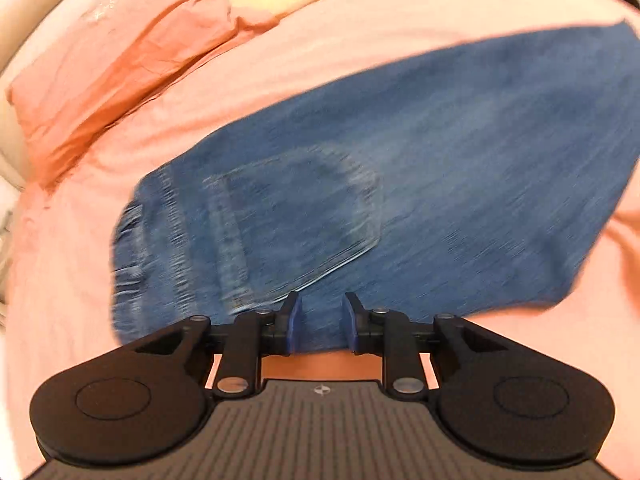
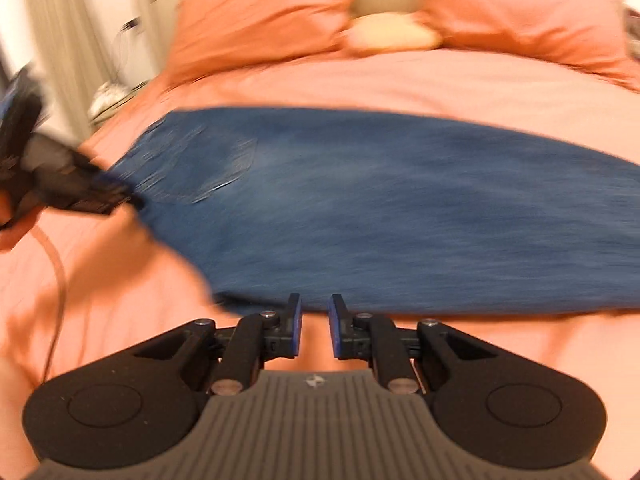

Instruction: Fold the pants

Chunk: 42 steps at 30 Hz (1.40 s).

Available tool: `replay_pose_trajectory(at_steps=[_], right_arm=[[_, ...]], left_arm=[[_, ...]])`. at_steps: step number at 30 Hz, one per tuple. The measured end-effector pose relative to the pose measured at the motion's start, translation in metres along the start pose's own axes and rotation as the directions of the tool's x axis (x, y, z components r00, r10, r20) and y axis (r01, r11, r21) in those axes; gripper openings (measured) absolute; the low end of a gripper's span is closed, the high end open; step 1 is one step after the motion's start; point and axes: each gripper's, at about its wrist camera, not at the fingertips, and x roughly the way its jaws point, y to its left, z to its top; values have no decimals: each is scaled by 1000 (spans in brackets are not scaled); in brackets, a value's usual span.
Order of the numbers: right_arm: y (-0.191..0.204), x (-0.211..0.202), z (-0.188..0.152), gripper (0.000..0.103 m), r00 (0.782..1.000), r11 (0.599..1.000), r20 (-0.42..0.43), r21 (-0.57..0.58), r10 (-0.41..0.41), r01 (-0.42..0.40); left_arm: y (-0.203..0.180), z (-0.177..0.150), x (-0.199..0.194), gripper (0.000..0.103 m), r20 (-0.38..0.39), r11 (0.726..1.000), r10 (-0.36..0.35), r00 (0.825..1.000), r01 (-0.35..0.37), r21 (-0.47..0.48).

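Blue denim pants lie flat on the pink bed, waistband and a back pocket at the left, legs running right. My left gripper is open and empty, its fingers just over the near edge of the pants below the pocket. In the right wrist view the pants stretch across the bed. My right gripper is open and empty at the near edge of the leg. The left gripper also shows in the right wrist view at the waist end. Both views are motion-blurred.
The pink bedsheet covers the bed. Pink pillows and a pale yellow cushion lie at the headboard. A curtain and a bedside object stand at the far left. A cable trails over the sheet at the left.
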Motion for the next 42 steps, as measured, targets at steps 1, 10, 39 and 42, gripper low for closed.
replay_pose_trajectory(at_steps=[1,10,39,42], right_arm=[[-17,-8,2,16,1000,999,9,21,-30,30],[-200,-81,5,23,956,902,12,334,-294,273],[-516,-117,-56,43,975,522,55,850,-217,68],[-534,-110,-42,45,987,569,43,821,-156,54]], left_arm=[[-8,4,-4,30,11,1000,-21,1000,22,-8],[-80,66,8,31,14,988,-156,988,156,-18],[-265,283,137,24,54,953,-299,953,296,61],[-268,290,144,23,39,954,-294,955,291,79]])
